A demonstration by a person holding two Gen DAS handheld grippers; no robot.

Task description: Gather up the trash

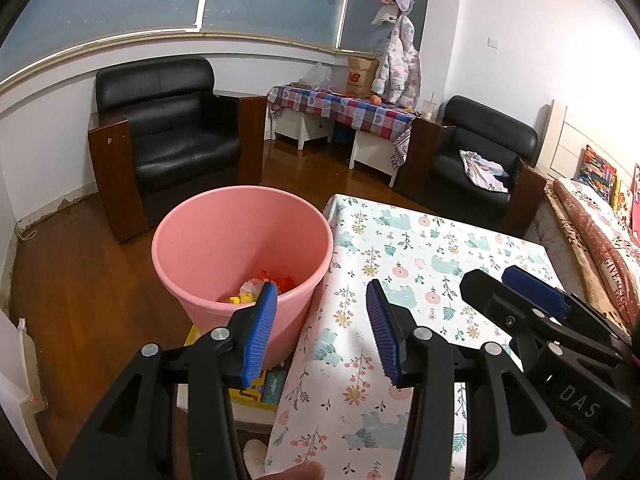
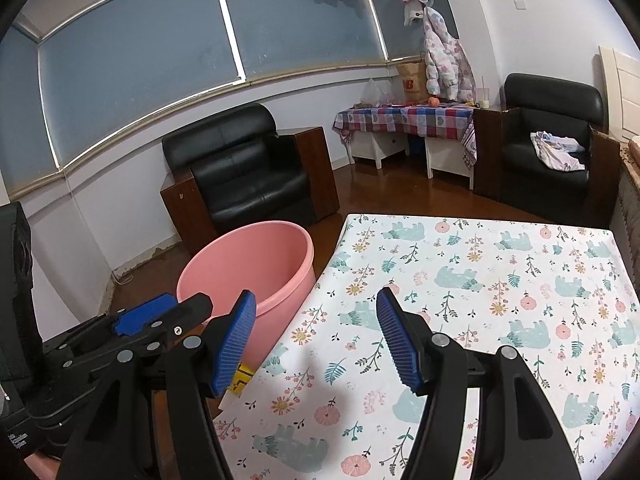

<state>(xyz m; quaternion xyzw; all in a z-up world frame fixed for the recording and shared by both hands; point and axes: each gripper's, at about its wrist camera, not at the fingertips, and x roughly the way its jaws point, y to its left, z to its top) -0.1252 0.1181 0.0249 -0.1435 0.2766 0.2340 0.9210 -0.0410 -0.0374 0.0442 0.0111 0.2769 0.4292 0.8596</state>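
My left gripper and right gripper both gape empty. Ahead-left of them stands the round pink plastic bucket, holding red, yellow and white trash at its bottom.
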